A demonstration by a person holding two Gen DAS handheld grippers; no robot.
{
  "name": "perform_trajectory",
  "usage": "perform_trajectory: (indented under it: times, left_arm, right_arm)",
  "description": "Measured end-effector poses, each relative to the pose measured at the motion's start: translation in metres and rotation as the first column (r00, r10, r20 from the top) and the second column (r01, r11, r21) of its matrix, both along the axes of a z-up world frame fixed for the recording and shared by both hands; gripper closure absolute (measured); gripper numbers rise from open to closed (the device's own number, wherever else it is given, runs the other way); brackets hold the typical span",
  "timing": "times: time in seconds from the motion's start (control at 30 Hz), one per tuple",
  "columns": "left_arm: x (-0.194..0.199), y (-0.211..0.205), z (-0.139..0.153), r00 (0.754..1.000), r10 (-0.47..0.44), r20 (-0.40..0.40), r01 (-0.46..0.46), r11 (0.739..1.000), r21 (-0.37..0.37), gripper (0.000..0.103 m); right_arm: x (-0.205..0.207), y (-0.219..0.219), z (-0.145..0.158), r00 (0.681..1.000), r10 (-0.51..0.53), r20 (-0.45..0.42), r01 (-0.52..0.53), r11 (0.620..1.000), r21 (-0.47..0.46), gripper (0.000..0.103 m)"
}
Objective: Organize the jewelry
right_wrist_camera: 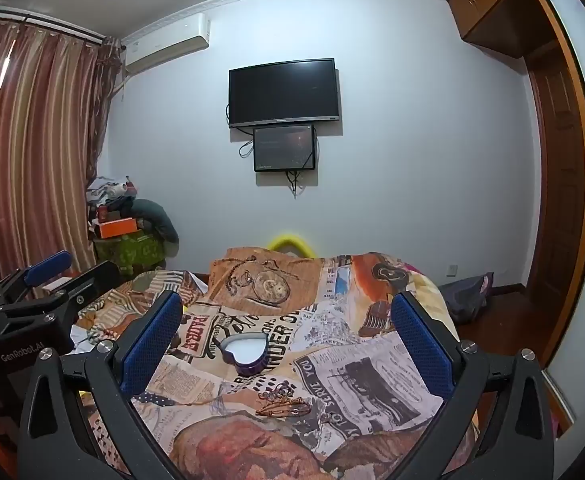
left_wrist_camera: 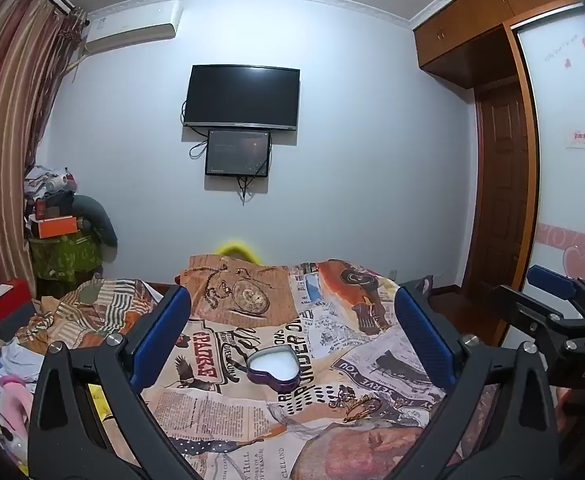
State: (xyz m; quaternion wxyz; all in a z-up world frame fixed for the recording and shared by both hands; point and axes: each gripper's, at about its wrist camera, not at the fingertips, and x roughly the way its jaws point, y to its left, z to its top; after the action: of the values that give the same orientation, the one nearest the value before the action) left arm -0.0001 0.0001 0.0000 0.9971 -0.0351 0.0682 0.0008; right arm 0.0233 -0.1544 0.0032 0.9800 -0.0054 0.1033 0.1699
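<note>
Hovering before any pickup, judging by both views: nothing grasped, jewelry not yet in the box, so this looks like the approach step. Left wrist view: left gripper [left_wrist_camera: 292, 330] spread wide, blue ribbed pads empty; heart-shaped box [left_wrist_camera: 273, 367] sits ahead between the fingers, lid off, purple metallic-looking wall, pale white inside, empty as far as can be seen. Jewelry pile [left_wrist_camera: 352, 398] lies nearer the camera than the box and toward the right finger, apart from the box; thin gold-brown chains and small dark beads, tangled, hard to separate from the busy print. Bedspread [left_wrist_camera: 212, 400] is soft cloth with newspaper and pocket-watch print, slightly wrinkled. Right gripper [left_wrist_camera: 552, 304] shows off to the right side, seems parted, holding nothing. Right wrist view: right gripper [right_wrist_camera: 288, 330] also wide apart and empty; the box [right_wrist_camera: 246, 354] ahead, slightly toward its left finger; the jewelry pile [right_wrist_camera: 282, 400] closer in, near centre between the fingers, flat on the cloth. Left gripper [right_wrist_camera: 52, 280] at far left, only partly seen. Next move likely calls for lowering onto the chains and pinching fine, slippery links without grabbing fabric, then carrying them forward to the box.
</note>
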Motion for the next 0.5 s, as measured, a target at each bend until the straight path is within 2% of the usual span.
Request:
perform_trajectory:
  times: [0.5]
  left_arm:
    - [0.005, -0.006, -0.01, 1.0, -0.004, -0.025, 0.005, 1.0, 0.029, 0.001]
  right_arm:
    - [0.002, -0.002, 0.001, 1.0, -0.003, -0.004, 0.003, 1.0, -0.004, 0.0]
